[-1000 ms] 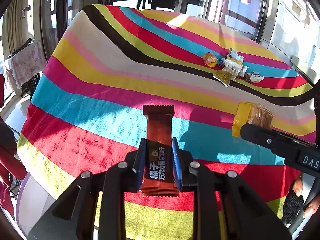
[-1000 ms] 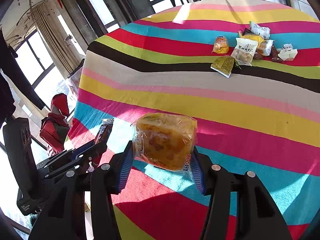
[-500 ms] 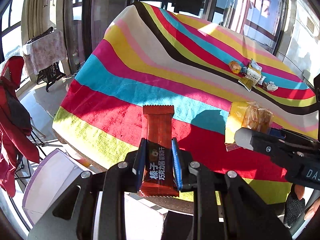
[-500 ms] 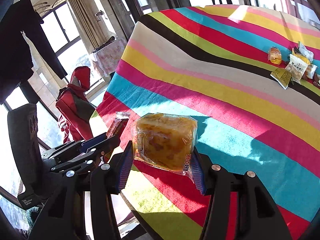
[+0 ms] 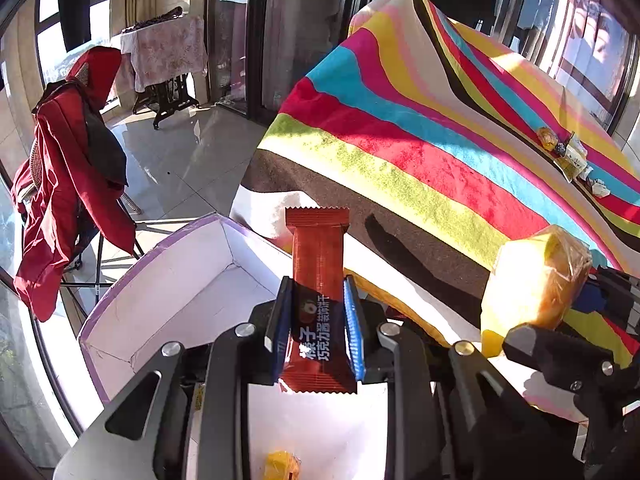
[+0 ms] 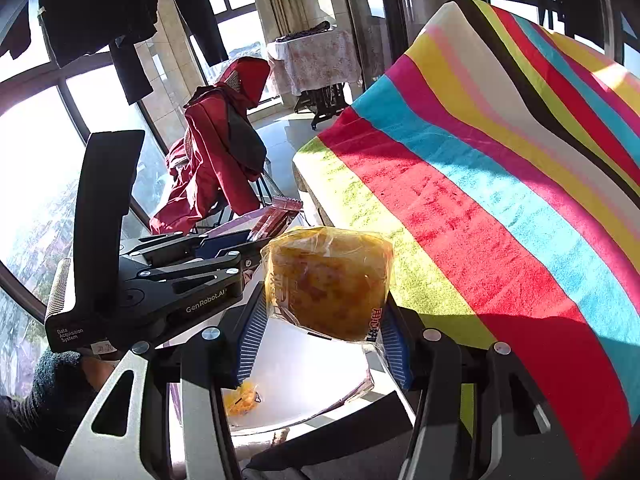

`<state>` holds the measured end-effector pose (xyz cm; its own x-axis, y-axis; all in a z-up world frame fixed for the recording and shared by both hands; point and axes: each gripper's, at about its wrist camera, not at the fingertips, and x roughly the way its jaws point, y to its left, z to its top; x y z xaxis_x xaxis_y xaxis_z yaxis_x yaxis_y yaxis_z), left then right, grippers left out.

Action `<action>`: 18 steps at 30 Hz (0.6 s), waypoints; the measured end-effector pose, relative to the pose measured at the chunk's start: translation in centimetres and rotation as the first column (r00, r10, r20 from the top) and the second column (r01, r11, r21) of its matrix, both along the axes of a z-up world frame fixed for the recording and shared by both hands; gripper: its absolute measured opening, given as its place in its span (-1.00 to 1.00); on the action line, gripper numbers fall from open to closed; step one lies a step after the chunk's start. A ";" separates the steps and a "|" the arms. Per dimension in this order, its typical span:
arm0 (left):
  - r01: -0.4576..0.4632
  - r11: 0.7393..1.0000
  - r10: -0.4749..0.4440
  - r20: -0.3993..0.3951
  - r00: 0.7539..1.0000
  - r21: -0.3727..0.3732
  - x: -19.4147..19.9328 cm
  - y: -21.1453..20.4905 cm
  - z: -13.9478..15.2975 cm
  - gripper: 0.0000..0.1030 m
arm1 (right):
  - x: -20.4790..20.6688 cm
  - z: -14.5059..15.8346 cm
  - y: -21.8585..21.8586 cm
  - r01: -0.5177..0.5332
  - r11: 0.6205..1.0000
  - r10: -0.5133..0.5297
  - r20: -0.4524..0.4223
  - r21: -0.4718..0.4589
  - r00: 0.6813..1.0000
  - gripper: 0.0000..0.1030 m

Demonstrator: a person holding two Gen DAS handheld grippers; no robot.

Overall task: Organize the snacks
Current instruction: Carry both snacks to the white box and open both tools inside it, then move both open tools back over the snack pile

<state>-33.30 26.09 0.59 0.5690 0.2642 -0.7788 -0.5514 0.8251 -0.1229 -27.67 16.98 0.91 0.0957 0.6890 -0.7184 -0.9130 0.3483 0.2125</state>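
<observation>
While the left tool [image 5: 316, 328] points level over an open white box [image 5: 160, 280] beside the striped bench [image 5: 420, 152], its blue pads are closed on the lower half of a brown snack bar [image 5: 318, 264], which stands upright. A yellow packet [image 5: 282, 466] lies in the box. More snacks [image 5: 568, 152] sit far off on the bench. In the right view, the right tool [image 6: 324, 332] clamps a wrapped yellow cake [image 6: 328, 280] above the same box [image 6: 296, 364], with the left tool [image 6: 236, 244] just beside it.
</observation>
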 end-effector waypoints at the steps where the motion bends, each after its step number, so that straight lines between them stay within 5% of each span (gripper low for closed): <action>1: -0.013 1.000 0.013 -0.012 1.000 -0.007 -0.6 0.3 -0.4 -0.53 | -0.5 -0.3 0.3 -0.018 1.000 0.018 0.002 -0.009 1.000 0.02; 10: -0.161 0.987 0.157 -0.151 0.976 -0.015 -4.8 2.7 -3.7 -0.44 | -5.6 -3.1 3.0 -0.226 0.971 0.223 -0.045 -0.083 0.974 0.05; 11: -0.199 0.980 0.196 -0.170 0.966 -0.003 -5.1 3.1 -3.8 -0.11 | -6.0 -3.4 3.2 -0.250 0.963 0.246 -0.046 -0.098 0.968 0.05; 12: -0.251 0.968 0.250 -0.181 0.951 0.014 -5.6 3.7 -3.8 0.50 | -6.2 -3.4 3.4 -0.256 0.961 0.254 -0.032 -0.108 0.967 0.12; 13: -0.301 0.953 0.302 -0.179 0.936 0.031 -5.9 4.0 -3.5 0.73 | -6.3 -3.1 3.2 -0.246 0.964 0.246 -0.010 -0.104 0.969 0.24; 16: -0.390 0.916 0.400 -0.137 0.906 0.097 -5.8 4.4 -1.4 0.90 | -4.3 -1.8 1.5 -0.174 0.984 0.174 -0.010 -0.040 0.985 0.35; 18: -0.365 0.924 0.377 -0.102 0.921 0.117 -4.6 3.8 0.1 0.95 | -2.1 -0.6 -0.5 -0.090 0.996 0.090 -0.028 0.031 0.996 0.35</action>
<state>-37.94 29.88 0.66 0.3194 0.5135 -0.7964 -0.8260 0.5628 0.0317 -29.73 16.48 0.35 0.0114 0.7146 -0.6994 -0.9335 0.2583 0.2487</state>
